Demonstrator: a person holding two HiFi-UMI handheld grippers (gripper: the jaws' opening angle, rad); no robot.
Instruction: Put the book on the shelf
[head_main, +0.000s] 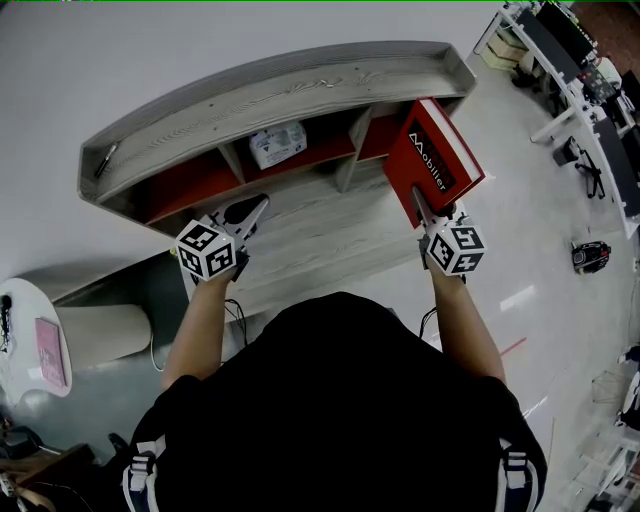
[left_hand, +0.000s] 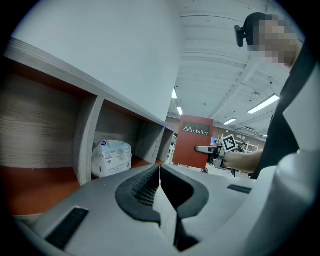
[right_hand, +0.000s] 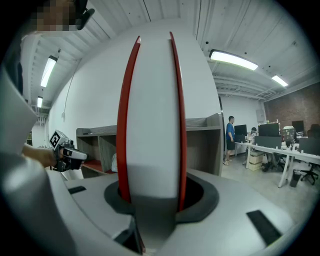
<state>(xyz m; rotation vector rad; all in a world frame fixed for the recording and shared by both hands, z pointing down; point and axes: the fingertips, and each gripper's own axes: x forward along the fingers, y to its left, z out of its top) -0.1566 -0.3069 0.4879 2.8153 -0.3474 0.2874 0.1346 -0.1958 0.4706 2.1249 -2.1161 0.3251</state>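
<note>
Holding a red hardcover book (head_main: 435, 150) with a black label reading "Mobilier", our right gripper (head_main: 422, 203) pinches it at its lower edge. In the right gripper view the jaws press on the two red covers, and the white page block between them faces the camera. The book stands roughly upright in the air in front of the right end of the long grey wood-grain shelf unit (head_main: 280, 95). It is near the right-hand compartment but not set inside it. In the left gripper view it shows apart from the shelf's end wall.

Our left gripper (head_main: 252, 210) hangs in front of the middle compartments, above the shelf's wide lower board. Its jaws are pressed together with nothing between them. The compartments have red-orange floors. A white printed plastic packet (head_main: 277, 143) sits in the middle one, beside a grey divider. In the right gripper view a person in a blue top (right_hand: 229, 140) stands near white desks, well behind the shelf.
</note>
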